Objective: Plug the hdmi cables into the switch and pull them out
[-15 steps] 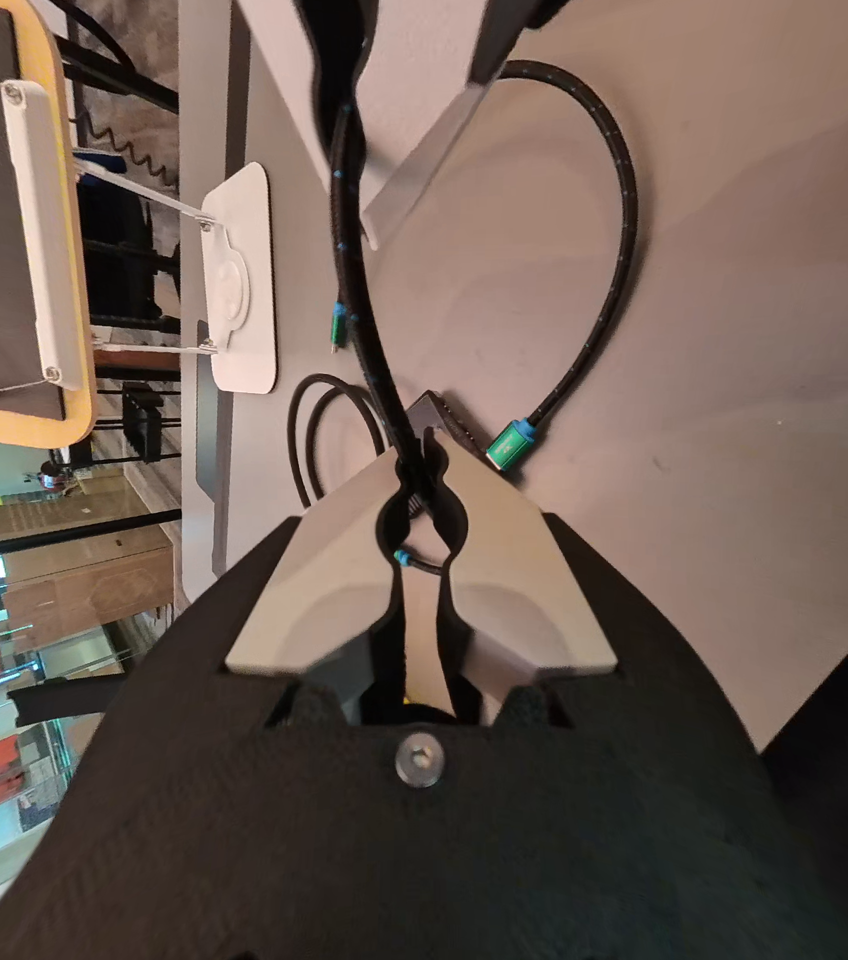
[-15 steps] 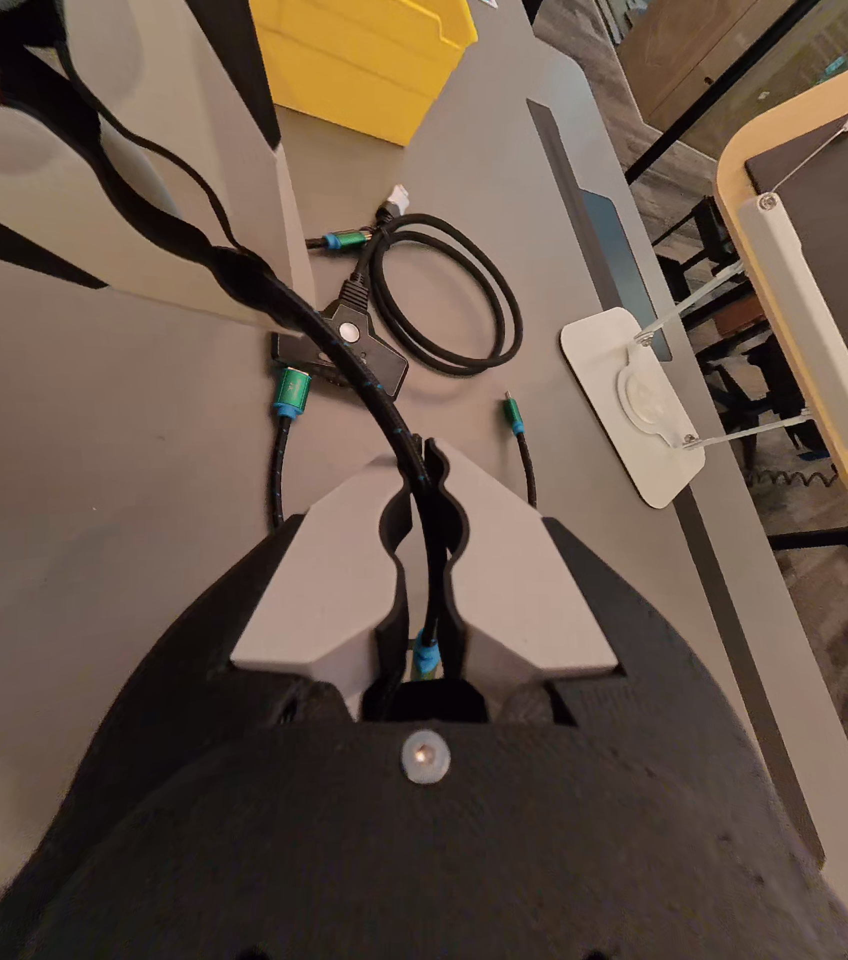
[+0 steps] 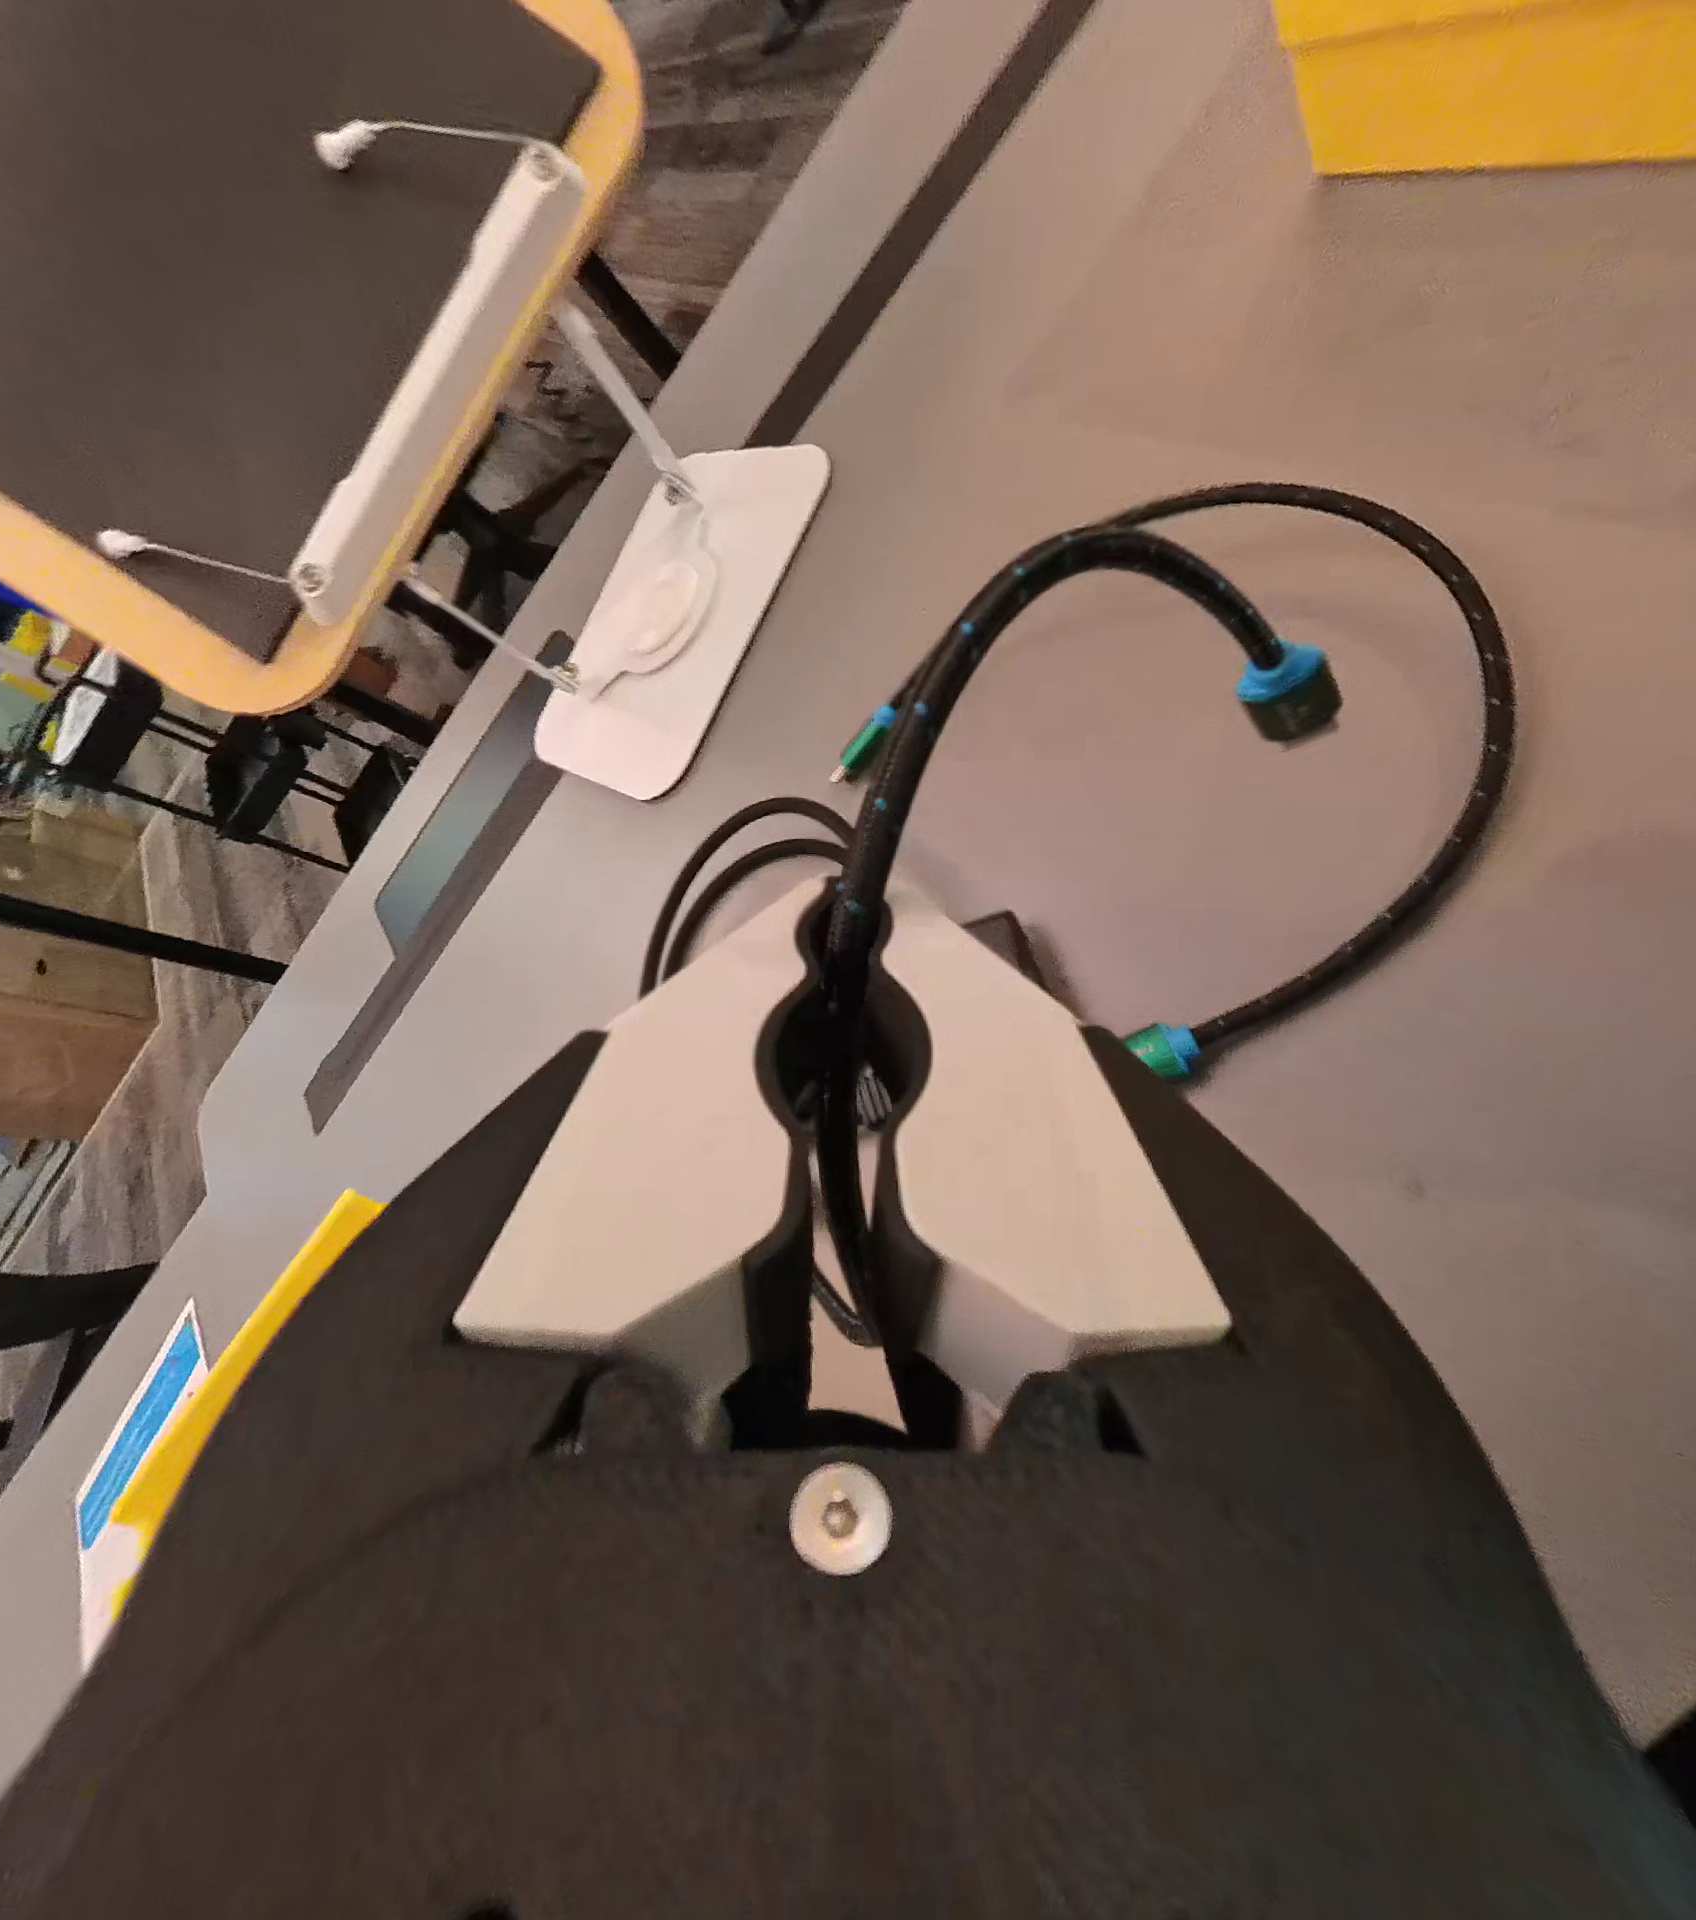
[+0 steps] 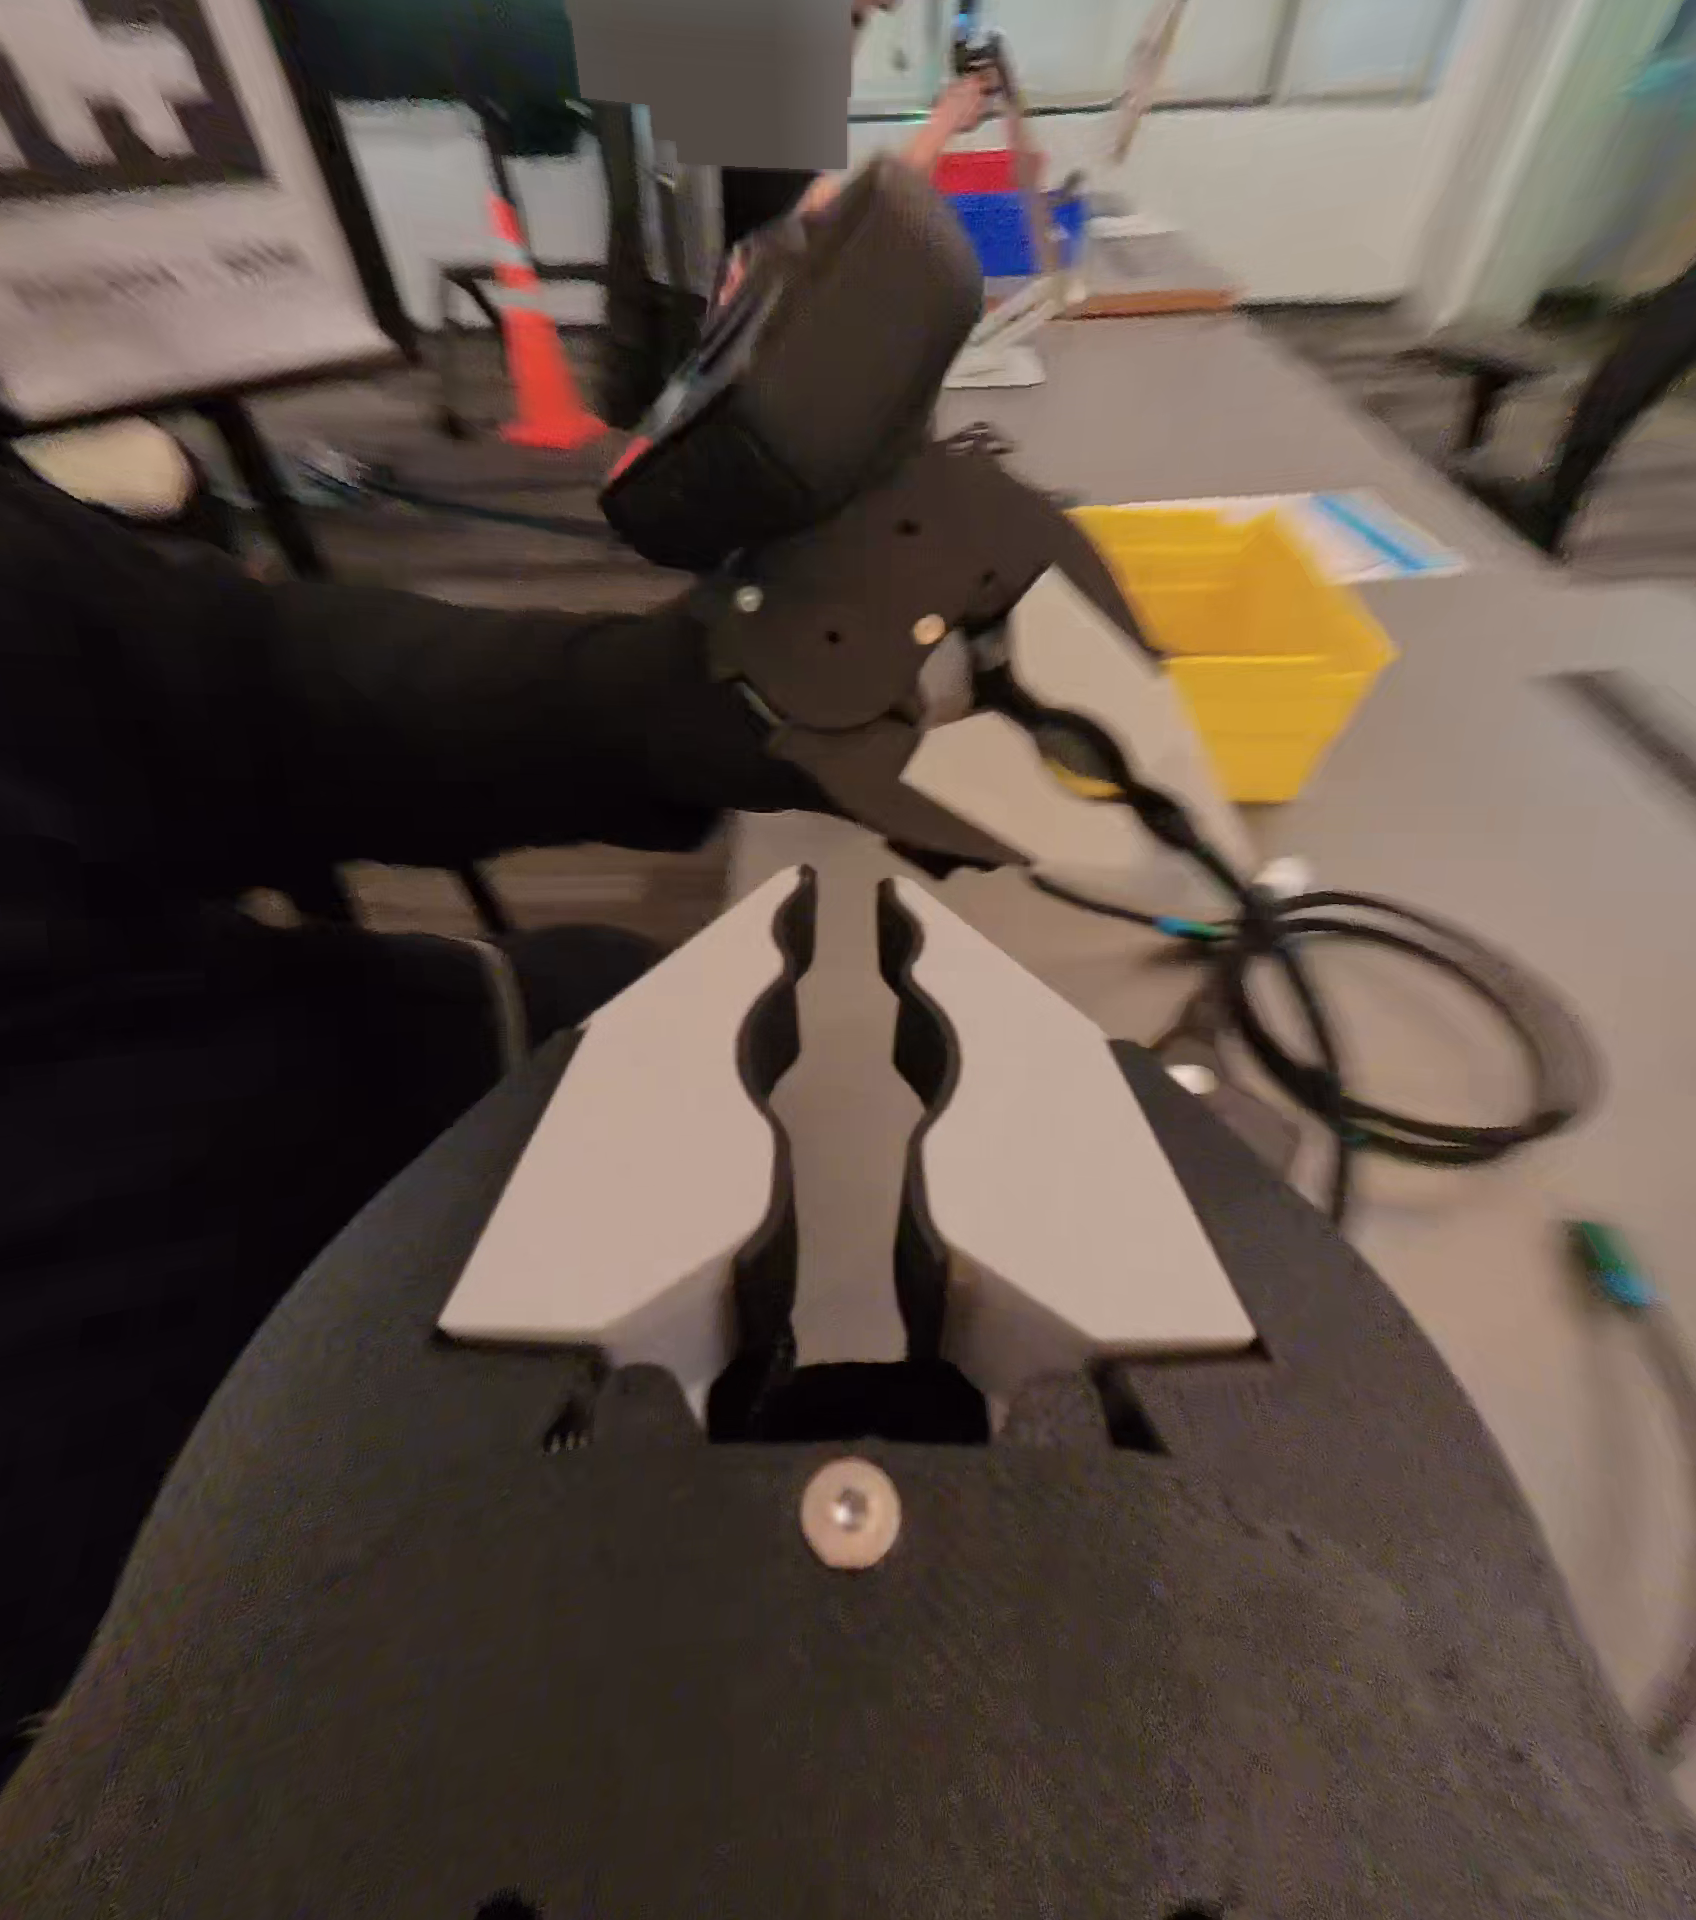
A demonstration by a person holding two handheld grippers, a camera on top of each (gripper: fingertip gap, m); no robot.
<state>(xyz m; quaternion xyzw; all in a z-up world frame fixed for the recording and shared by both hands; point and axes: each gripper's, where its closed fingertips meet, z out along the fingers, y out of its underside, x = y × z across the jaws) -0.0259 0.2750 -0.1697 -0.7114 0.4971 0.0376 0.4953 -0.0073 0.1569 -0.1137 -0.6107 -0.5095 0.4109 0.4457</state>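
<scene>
My left gripper [image 3: 849, 914] is shut on a black braided HDMI cable [image 3: 937, 707]. The cable arcs up from the tips to a free plug with a blue collar [image 3: 1291, 696], held in the air. A second braided cable [image 3: 1488, 675] lies on the grey table and ends in a green plug [image 3: 1161, 1044]. A third green plug [image 3: 859, 743] lies beyond the tips. The black switch [image 3: 1015, 935] is mostly hidden behind my fingers. My right gripper [image 4: 844, 894] is open and empty, raised off the table. The right wrist view shows the left gripper [image 4: 1208, 821] holding the cable.
A white stand base [image 3: 688, 613] sits near the table's far edge. A yellow bin [image 4: 1259, 665] stands at the back of the table. A thin black cable coil [image 4: 1395, 1039] lies by the switch. A person's black sleeve [image 4: 304, 727] fills the left of the right wrist view.
My right gripper has let go of the cable, opened and swung up and away. The cable's plug end now hangs free. My left gripper has turned while still gripping the cable.
</scene>
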